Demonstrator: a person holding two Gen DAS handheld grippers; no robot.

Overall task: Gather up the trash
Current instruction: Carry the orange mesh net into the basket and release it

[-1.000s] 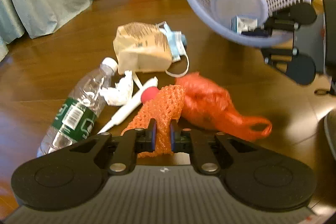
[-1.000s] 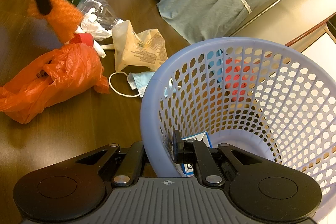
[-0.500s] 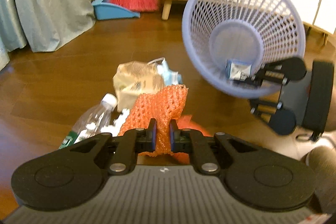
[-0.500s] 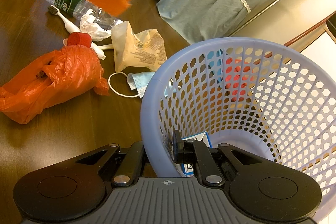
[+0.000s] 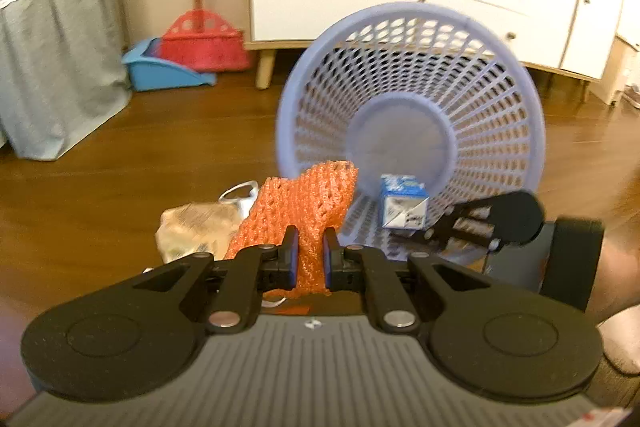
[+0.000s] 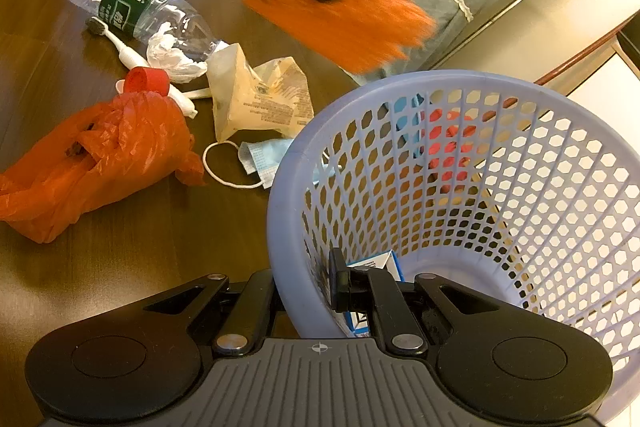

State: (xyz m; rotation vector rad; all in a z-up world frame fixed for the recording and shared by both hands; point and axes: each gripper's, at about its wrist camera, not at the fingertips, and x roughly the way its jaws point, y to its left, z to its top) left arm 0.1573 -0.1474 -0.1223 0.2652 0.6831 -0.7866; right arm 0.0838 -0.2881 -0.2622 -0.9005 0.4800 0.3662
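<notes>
Dangling from the left gripper (image 5: 307, 258), an orange foam net (image 5: 298, 215) is pinched tight between the two fingers and held in the air just in front of the mouth of a lavender mesh basket (image 5: 496, 131). That basket is tipped toward it, its near rim clamped by the right gripper (image 6: 306, 287), one finger outside the wall and one inside. A small blue-and-white carton (image 5: 403, 205) lies against the lower wall inside, and the rest of the basket's hollow is open. On the dark wood floor (image 6: 120, 247), left of the basket, the remaining litter sits in a loose cluster: an orange plastic bag (image 6: 96, 163), a clear bottle (image 6: 132, 3), a crumpled tissue (image 6: 172, 53), a white toothbrush (image 6: 120, 45), a tan wrapper (image 6: 256, 99) and a face mask (image 6: 260, 157) just beside the rim. Bare floor stretches nearer the right gripper.
</notes>
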